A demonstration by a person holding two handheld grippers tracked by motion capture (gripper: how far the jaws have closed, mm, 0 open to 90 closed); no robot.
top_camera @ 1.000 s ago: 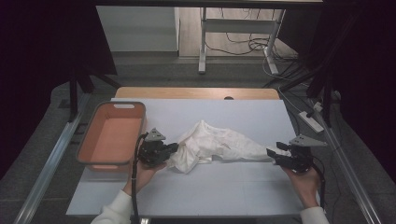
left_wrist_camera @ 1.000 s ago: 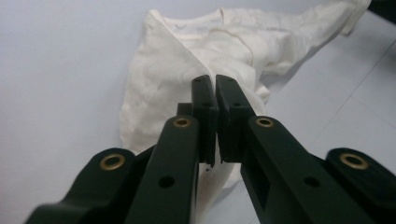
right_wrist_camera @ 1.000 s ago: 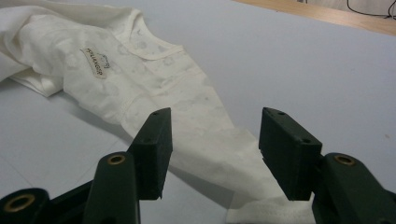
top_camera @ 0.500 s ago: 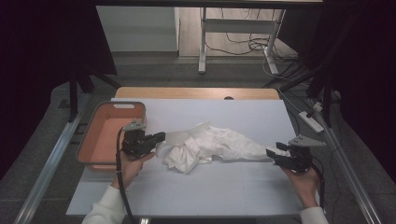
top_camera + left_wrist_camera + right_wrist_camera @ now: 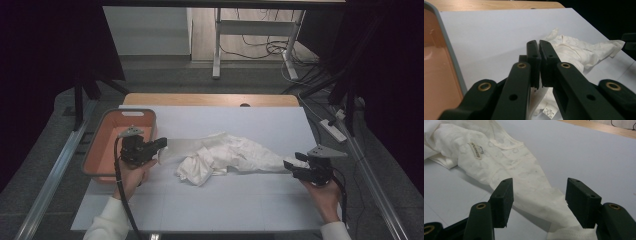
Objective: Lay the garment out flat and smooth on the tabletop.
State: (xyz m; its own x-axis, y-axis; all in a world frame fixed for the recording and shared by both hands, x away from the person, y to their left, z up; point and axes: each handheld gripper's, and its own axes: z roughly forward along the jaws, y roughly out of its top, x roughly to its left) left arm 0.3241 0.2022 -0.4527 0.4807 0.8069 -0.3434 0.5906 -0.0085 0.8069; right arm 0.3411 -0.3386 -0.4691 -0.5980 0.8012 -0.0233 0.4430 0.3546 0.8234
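Left gripper [image 5: 161,146] has its jaws pinched together on an edge of the white garment [image 5: 235,157]. In the left gripper view [image 5: 537,53] the two pads sit nearly flush against each other, and cloth with a small care label hangs out just below them. From above you can see a flat strip of fabric stretched from those jaws back to the bunched-up middle.

Right gripper [image 5: 289,165] is a different story: its jaws have just been opening. In the right gripper view [image 5: 537,202] the pads stand well apart with the narrow end of the garment lying between them on the table, and neither pad presses on it. So that end is let go, just sitting in the gap.

Around it: an orange bin [image 5: 99,127] with a grey rim sits at the left edge of the table [image 5: 210,205], right beside the left hand. The table has a pale blue top with a wooden strip at the far edge. Nothing sits between the grippers except the cloth itself.

The garment lies roughly mid-table with its long axis running left to right. The crumpled bulk is nearer the left gripper, and it tapers to a thin tail pointing at the right gripper. A brand label [image 5: 476,150] faces up near the neckline.
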